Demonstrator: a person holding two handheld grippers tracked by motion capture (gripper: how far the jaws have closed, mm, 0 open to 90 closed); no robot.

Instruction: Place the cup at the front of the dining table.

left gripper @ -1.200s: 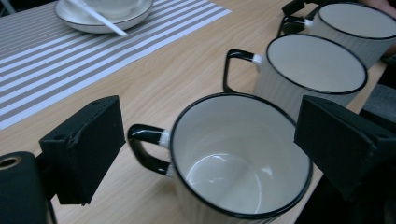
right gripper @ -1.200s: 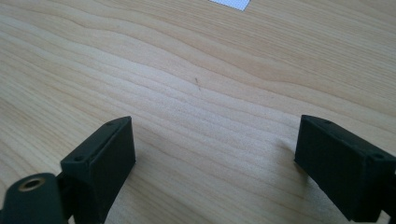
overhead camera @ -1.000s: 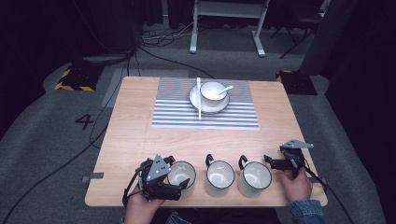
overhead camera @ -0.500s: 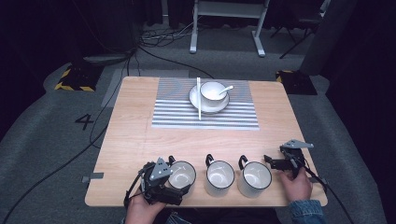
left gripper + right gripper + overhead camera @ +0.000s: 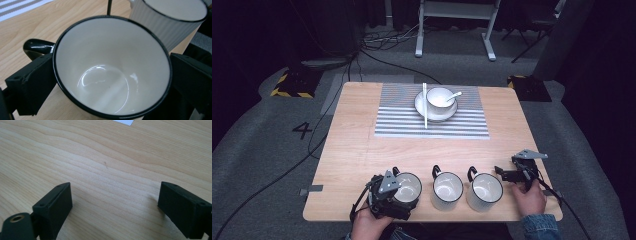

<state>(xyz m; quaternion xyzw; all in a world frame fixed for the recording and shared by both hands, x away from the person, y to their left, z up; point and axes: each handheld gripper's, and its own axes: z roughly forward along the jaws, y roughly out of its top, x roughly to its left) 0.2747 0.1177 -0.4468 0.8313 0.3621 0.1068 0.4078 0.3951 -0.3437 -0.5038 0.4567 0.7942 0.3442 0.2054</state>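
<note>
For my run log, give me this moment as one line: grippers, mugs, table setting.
left gripper: jaws around left mug | right gripper: open, empty, beside right mug | middle mug: untouched | bowl on striped mat

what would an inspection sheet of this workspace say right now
surface: wooden table, striped placemat at its far middle
job's things: three white black-rimmed mugs in a near row, left mug, middle mug, right mug, all upright and empty; bowl with spoon on a plate, white chopsticks across the plate
clutter: nothing seen
grippers: left gripper jaws either side of the left mug, contact unclear; right gripper open over bare wood
cables: several on the grey floor
surroundings: metal stand legs behind, a 4 marked on the floor
</note>
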